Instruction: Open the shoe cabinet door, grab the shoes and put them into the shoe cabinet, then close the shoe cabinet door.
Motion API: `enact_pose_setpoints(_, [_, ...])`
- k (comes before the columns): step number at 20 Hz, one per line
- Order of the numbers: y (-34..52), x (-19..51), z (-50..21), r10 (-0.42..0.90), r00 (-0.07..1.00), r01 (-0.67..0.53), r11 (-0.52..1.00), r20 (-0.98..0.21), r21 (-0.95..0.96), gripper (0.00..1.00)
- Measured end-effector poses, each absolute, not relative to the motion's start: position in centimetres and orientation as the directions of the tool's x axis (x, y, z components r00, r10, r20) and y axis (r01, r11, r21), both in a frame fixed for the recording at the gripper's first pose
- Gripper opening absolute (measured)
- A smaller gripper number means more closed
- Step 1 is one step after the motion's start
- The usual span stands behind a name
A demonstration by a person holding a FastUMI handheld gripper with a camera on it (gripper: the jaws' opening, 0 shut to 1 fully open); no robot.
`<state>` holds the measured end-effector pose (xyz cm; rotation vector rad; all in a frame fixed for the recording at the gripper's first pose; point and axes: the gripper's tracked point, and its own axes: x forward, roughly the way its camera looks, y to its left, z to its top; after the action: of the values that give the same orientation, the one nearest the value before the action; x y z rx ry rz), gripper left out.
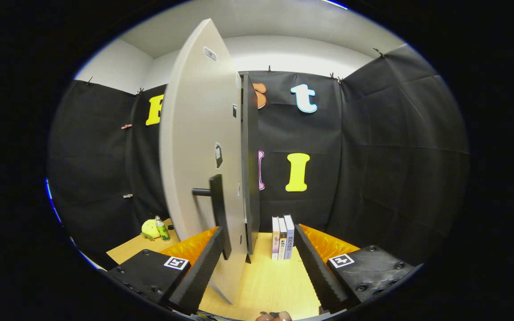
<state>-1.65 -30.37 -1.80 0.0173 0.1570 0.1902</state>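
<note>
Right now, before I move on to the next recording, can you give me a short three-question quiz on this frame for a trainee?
1. True or false: the cabinet door is shut.
2. What stands upright on the table just beyond the jaws? A) books B) a pair of shoes C) a mug
3. Fill in: the jaws are ____, with the door's lower edge between them.

Key: 1 false, the door stands swung open, its black handle facing the camera. 2 A, the books. 3 open.
</note>
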Motion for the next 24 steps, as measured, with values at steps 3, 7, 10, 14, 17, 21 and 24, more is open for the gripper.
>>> enact_pose_setpoints(3, [-30.4, -0.6, -1.9, 0.224, 0.962, -0.218, 0.974, -0.154, 0.053, 0.99])
enact_pose_setpoints(7, [-29.1, -0.3, -2.0, 0.263, 0.953, -0.257, 0.964, -0.148, 0.062, 0.97])
enact_pose_setpoints(10, [-28.4, -0.6, -2.0, 0.254, 0.956, -0.250, 0.967, -0.143, 0.047, 0.98])
enact_pose_setpoints(14, [-26.6, -1.0, -2.0, 0.256, 0.956, -0.253, 0.967, -0.144, 0.039, 0.98])
enact_pose_setpoints(17, [-24.1, -1.4, -2.0, 0.255, 0.956, -0.255, 0.967, -0.143, 0.016, 0.98])
enact_pose_setpoints(21, [-19.6, -1.6, -2.4, 0.248, 0.958, -0.248, 0.969, -0.146, 0.020, 0.98])
enact_pose_setpoints(24, [-15.9, -1.5, -2.7, 0.234, 0.961, -0.233, 0.972, -0.147, 0.025, 0.98])
